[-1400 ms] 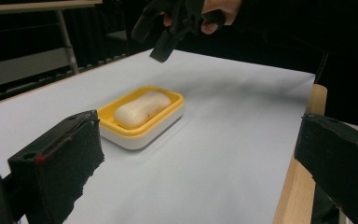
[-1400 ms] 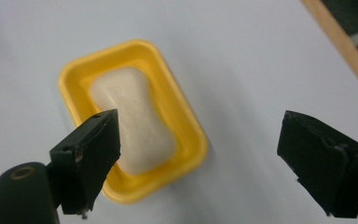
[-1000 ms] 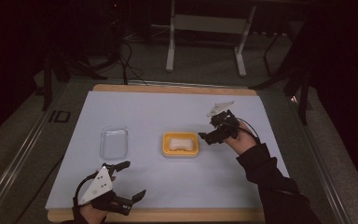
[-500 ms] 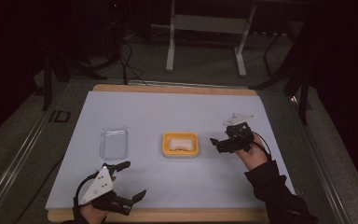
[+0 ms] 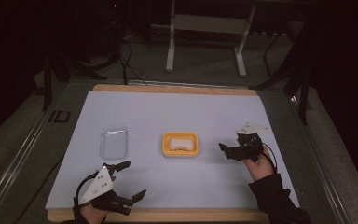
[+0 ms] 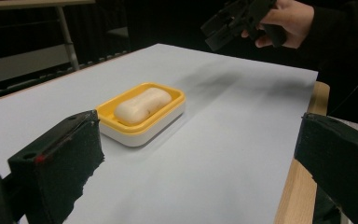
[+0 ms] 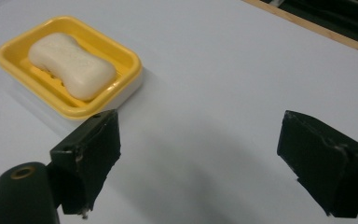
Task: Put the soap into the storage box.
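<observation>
- Left gripper point(image 5: 127, 179): near the table's front edge, well left of and nearer than the yellow soap dish point(image 5: 180, 144); jaws spread wide, empty.
- Clear plastic lid point(image 5: 113, 142): flat, left of the dish, apart from it.
- White soap bar point(image 5: 180, 143): lying inside the dish.
- Right gripper point(image 5: 225, 151): just right of the dish, jaws spread, empty.

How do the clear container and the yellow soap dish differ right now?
The clear container is see-through and looks empty; the yellow soap dish is opaque yellow over a white base and holds a pale bar of soap. In the high view the clear container sits left of the yellow soap dish, lying lengthwise away from the person, while the yellow soap dish lies crosswise. Both rest flat on the table, and neither gripper touches them.
</observation>
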